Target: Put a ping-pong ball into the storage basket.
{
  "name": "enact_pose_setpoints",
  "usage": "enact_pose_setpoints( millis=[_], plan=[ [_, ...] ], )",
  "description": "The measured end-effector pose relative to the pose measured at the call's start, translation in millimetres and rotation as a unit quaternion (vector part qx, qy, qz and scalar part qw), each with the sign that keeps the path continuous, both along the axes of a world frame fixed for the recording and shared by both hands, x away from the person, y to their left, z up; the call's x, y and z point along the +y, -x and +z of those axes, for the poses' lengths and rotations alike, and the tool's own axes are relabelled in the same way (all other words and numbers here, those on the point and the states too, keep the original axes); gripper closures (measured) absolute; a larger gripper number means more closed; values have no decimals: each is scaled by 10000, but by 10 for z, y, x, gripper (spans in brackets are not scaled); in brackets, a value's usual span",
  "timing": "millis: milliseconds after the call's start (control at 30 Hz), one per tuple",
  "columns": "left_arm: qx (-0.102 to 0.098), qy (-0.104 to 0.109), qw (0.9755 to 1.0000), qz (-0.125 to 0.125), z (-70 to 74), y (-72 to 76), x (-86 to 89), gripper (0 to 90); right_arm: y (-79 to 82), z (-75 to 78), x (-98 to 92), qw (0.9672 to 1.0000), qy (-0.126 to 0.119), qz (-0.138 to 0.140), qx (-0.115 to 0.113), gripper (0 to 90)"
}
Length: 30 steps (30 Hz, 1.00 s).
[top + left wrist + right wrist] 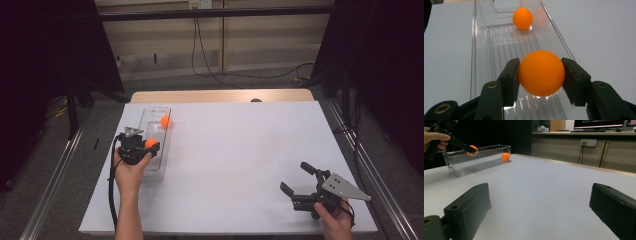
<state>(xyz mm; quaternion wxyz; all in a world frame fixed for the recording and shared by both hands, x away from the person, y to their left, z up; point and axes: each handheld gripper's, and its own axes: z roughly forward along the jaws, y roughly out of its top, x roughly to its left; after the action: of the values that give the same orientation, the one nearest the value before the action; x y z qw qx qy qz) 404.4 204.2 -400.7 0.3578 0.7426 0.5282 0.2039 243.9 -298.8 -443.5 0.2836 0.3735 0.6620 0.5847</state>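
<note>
- The left gripper point(150, 146) hangs over the clear plastic bin point(148, 172) at the left of the tabletop point(240, 150), its jaws clamped on an orange ball point(541, 73). The left gripper view shows the ball pinched at its widest part, a pad on each side, so the grip looks centred and sound.
- The held ball appears to sit above the bin's ribbed floor, not on it. My reading is that the step in hand is putting it down inside the bin.
- To do that well, lower the gripper between the long walls until the ball is near the floor, then part the jaws slowly. A drop from height would likely make so light a ball bounce out.
- A second orange ball point(166, 121) lies at the bin's far end, near the cut-out handle point(506, 6). Release well short of it, so the two do not knock together.
- Keep the jaws clear of the thin walls, since a nudge could slide the bin.
- The right gripper point(296, 184) rests near the right front corner, well apart from the bin, its jaws wide apart and holding nothing. It is best left there.
</note>
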Motion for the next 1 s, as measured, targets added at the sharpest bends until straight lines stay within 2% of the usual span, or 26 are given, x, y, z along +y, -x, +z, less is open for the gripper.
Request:
enact_pose_setpoints(
  millis=[800, 833, 900, 1000],
  plan=[
    [70, -100, 9999, 40, -48, -19, -5, 505, 1, 2, 2, 10000, -18, -1, -2, 29],
    [50, -84, 9999, 71, -51, -19, -4, 502, 1, 3, 3, 10000, -27, -7, 1, 29],
    [29, -130, 9998, 124, -48, -17, 8, 438, 1, 2, 1, 10000, -21, -4, 1, 29],
    [3, -102, 9998, 154, -35, -6, 23, 432, 1, 2, 1, 10000, 0, 6, -13, 29]
  ],
)
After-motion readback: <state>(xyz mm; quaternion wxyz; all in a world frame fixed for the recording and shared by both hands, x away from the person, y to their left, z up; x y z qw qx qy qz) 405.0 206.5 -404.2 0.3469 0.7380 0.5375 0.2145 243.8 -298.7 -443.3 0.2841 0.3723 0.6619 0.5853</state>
